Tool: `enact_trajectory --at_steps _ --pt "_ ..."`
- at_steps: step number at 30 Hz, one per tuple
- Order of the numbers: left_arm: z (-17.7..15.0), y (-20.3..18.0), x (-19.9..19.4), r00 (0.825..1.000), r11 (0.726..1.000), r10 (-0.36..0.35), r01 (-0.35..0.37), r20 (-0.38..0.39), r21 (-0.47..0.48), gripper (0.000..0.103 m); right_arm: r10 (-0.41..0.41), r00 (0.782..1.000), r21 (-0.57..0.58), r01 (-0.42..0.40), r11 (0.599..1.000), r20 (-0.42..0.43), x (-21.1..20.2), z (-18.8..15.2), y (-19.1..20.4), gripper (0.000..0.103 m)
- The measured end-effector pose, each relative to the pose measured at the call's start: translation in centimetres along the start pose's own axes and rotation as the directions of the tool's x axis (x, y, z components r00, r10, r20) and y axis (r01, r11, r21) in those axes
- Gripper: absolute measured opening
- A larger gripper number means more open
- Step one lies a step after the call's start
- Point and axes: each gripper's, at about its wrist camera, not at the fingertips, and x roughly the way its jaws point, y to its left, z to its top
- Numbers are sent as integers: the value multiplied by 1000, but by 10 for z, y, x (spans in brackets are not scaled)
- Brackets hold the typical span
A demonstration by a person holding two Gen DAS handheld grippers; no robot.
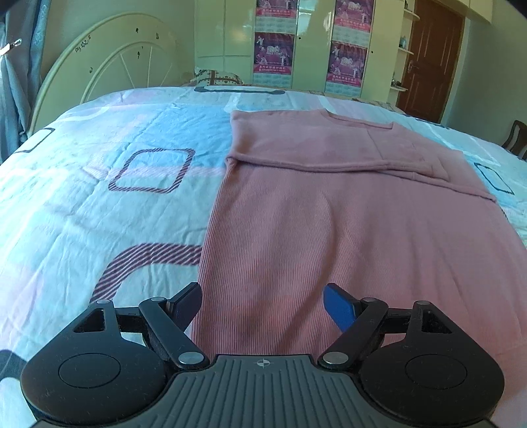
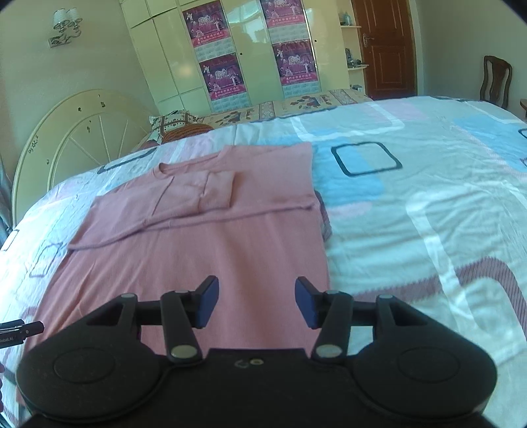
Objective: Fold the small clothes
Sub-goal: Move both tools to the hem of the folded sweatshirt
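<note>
showing a wall lamp [image 2: 67, 24] only from the right wrist

Home bedroom. Wide bed under a pastel pink, blue and white patterned quilt [image 2: 411, 184], cream arched headboard with wheel-spoke relief [image 2: 75, 138], patterned pillow [image 2: 171, 123] beside it. Glossy cream wardrobe [image 2: 164, 59] with purple calendar posters [image 2: 224, 79] on its doors, brown panelled wooden door [image 2: 385, 49], dark wooden chair [image 2: 495, 80], wall lamp [image 2: 66, 24].
</note>
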Motion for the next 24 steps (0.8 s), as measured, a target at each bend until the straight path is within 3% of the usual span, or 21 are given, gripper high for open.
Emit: enact_trajectory --at_steps 11,16,20,24 --pt "-54 22 -29 999 1000 -13 13 -32 -3 80 -1 999 29 2 1000 -44 -30 -57 -27 50" --pt "-68 37 -32 995 993 -91 87 -48 -79 79 11 996 107 -2 994 -85 -32 -76 -50 50" --pt "-67 46 -33 981 975 -188 180 -50 -134 65 44 992 189 -22 982 -114 -28 -89 -65 52" --pt "-68 57 -31 961 946 -270 255 -52 -202 59 91 990 256 -60 965 -111 -27 -100 -74 52"
